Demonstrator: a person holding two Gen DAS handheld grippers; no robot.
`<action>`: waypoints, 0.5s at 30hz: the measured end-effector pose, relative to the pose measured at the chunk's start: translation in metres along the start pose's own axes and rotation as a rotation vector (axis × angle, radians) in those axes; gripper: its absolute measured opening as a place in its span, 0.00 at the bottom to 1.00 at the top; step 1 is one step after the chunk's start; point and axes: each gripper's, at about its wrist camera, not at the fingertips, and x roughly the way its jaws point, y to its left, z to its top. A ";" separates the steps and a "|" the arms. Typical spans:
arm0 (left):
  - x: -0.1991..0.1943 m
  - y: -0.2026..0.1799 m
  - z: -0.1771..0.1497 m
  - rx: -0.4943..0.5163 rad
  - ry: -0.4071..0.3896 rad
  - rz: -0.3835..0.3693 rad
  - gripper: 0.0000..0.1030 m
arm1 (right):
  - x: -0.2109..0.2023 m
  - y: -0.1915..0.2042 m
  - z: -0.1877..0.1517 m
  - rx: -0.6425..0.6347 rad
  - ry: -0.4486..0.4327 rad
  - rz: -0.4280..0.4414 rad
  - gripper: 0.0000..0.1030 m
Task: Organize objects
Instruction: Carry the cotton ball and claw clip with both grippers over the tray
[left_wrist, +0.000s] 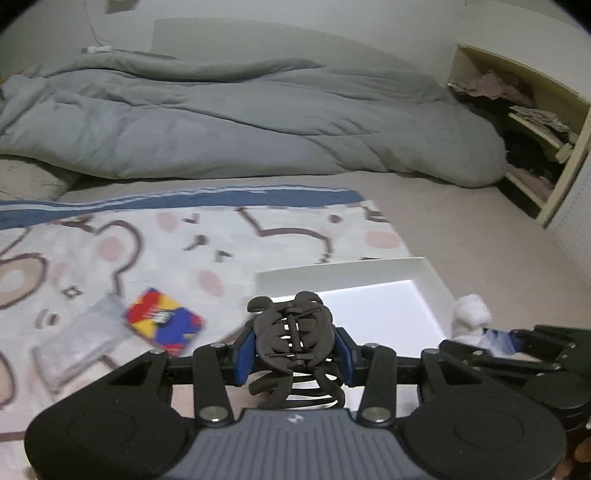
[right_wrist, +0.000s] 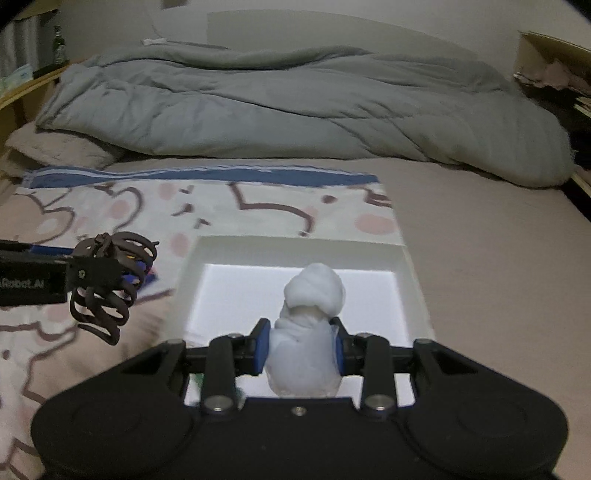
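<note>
My left gripper (left_wrist: 293, 350) is shut on a dark brown hair claw clip (left_wrist: 291, 336), held above the near left edge of a white open box (left_wrist: 354, 273). It also shows in the right wrist view (right_wrist: 109, 284), left of the box (right_wrist: 295, 245). My right gripper (right_wrist: 301, 345) is shut on a white rolled sock (right_wrist: 310, 332), held over the box's near part. The sock shows in the left wrist view (left_wrist: 471, 315), at the right. A red, yellow and blue card (left_wrist: 164, 321) and a grey cloth (left_wrist: 79, 341) lie on the patterned blanket, left of the box.
The box sits on a bear-patterned blanket (left_wrist: 166, 251) on a pink bed sheet (right_wrist: 480, 240). A grey duvet (left_wrist: 240, 118) is bunched along the back. A wooden shelf with clothes (left_wrist: 535, 122) stands at the far right. A pillow (right_wrist: 59, 147) lies far left.
</note>
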 end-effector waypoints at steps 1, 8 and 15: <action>0.004 -0.007 -0.001 0.000 0.004 -0.011 0.44 | 0.003 -0.008 -0.004 0.012 0.007 -0.012 0.34; 0.039 -0.050 -0.012 0.004 0.052 -0.081 0.44 | 0.020 -0.040 -0.024 0.032 0.062 -0.062 0.34; 0.072 -0.071 -0.023 0.026 0.084 -0.109 0.44 | 0.030 -0.054 -0.032 0.043 0.090 -0.061 0.34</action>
